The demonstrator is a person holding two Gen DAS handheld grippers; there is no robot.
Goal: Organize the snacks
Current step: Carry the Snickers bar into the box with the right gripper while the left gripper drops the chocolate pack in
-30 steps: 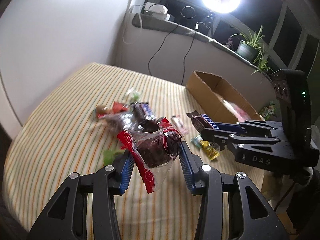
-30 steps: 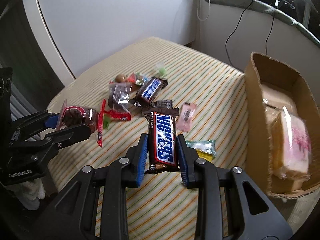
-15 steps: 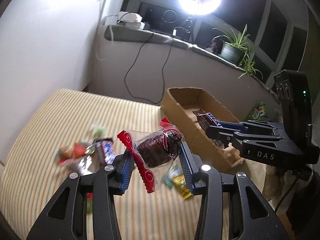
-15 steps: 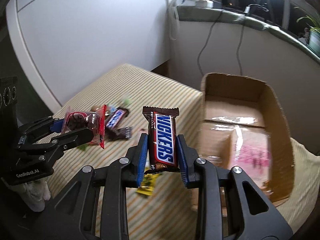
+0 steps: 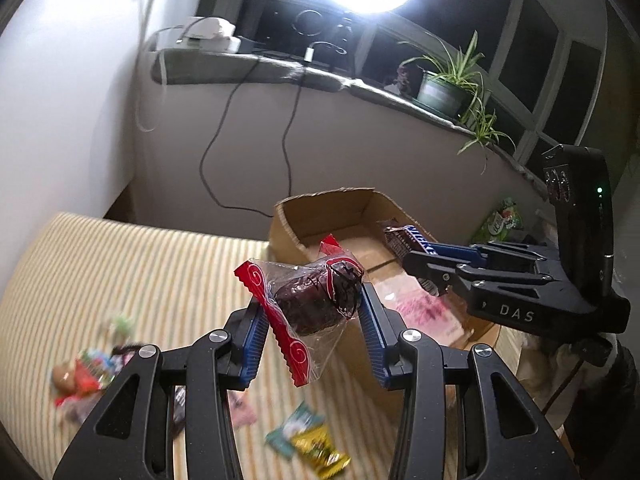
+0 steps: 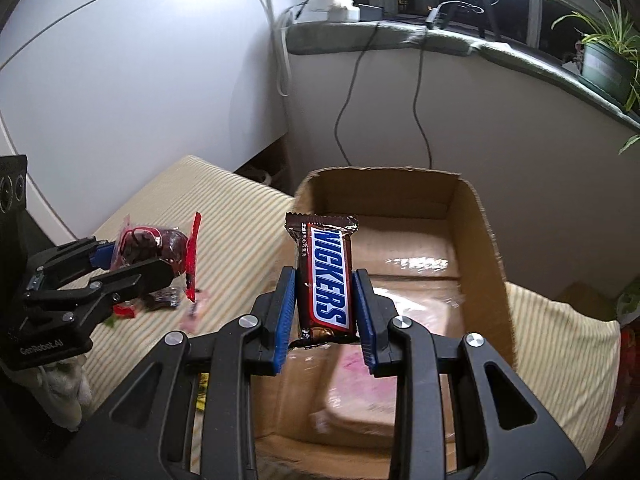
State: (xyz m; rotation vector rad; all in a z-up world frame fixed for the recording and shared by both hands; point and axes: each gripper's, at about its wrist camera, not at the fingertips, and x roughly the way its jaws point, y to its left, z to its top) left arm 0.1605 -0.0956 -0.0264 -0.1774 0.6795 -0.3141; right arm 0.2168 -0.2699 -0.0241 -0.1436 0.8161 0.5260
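Between right claw pads: right gripper (image 6: 325,316) is pinching brown Snickers bar (image 6: 325,276) above open cardboard box (image 6: 486,240).
Left claw: left gripper (image 5: 314,316) is pinching clear-wrapped dark cake (image 5: 316,296) beside box.
Remaining: loose wrapped snacks (image 5: 304,442) are lying below left claw.

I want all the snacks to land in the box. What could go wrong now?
The left gripper pinches the cake by its loose wrapper, so it might slip out. It hangs near the box wall, not clearly inside, so an early drop could miss. The right gripper with the Snickers is close by; the two could bump.
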